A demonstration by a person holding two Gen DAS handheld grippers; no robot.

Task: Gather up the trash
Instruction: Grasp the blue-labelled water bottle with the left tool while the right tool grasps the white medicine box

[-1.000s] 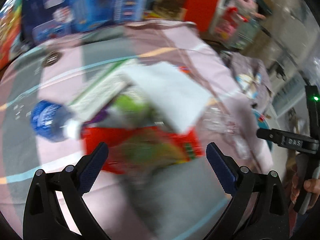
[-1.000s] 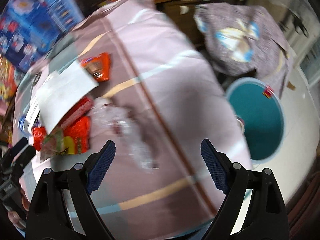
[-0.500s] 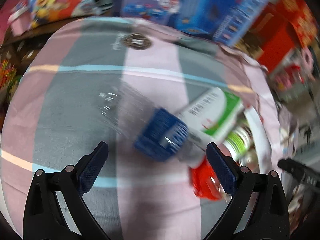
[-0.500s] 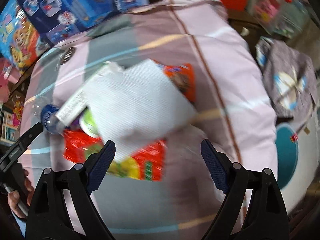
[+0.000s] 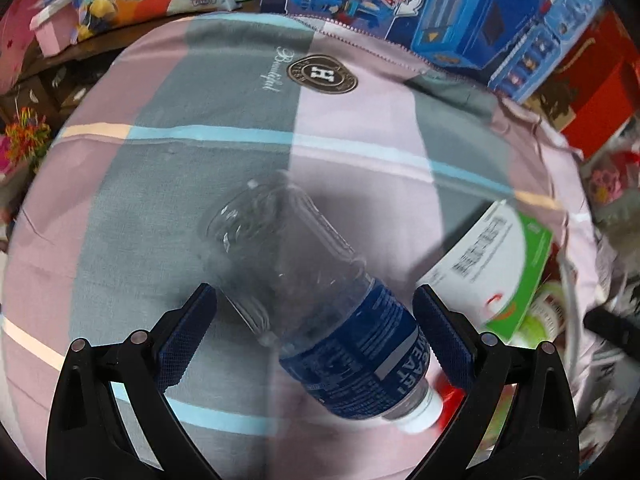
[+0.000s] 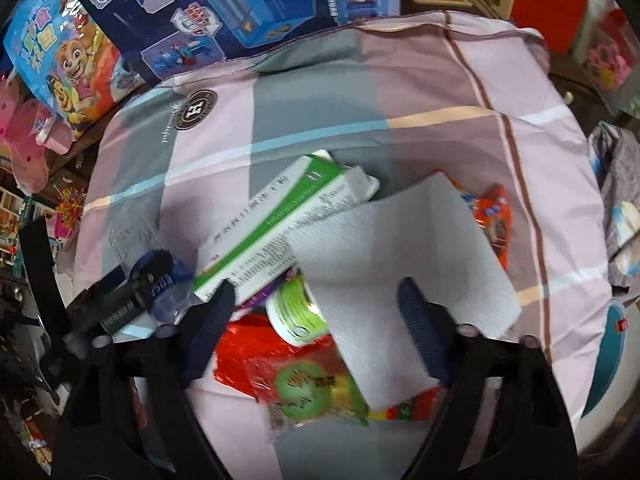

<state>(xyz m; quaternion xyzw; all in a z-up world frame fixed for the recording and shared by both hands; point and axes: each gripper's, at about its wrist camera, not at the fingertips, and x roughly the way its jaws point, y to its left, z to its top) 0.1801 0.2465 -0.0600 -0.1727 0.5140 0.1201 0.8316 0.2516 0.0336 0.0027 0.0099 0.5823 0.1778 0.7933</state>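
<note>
A clear plastic bottle (image 5: 320,300) with a blue label lies on the striped cloth, between the fingers of my open left gripper (image 5: 314,312). In the right wrist view the bottle (image 6: 160,268) shows at left behind the left gripper. My open right gripper (image 6: 316,320) hovers over a pile: a white paper towel (image 6: 400,264), a green-and-white box (image 6: 280,224), a green-lidded cup (image 6: 298,312), red snack wrappers (image 6: 316,388) and an orange wrapper (image 6: 494,220).
The pink and grey striped cloth (image 5: 224,112) covers the table. Blue toy boxes (image 5: 480,12) and colourful packages stand behind it. A teal bin (image 6: 614,360) stands off the table's right edge. The green-and-white box (image 5: 500,264) lies right of the bottle.
My left gripper has swung left and closed in until its fingers straddle the bottle. My right gripper has swung from the table's right edge to above the trash pile.
</note>
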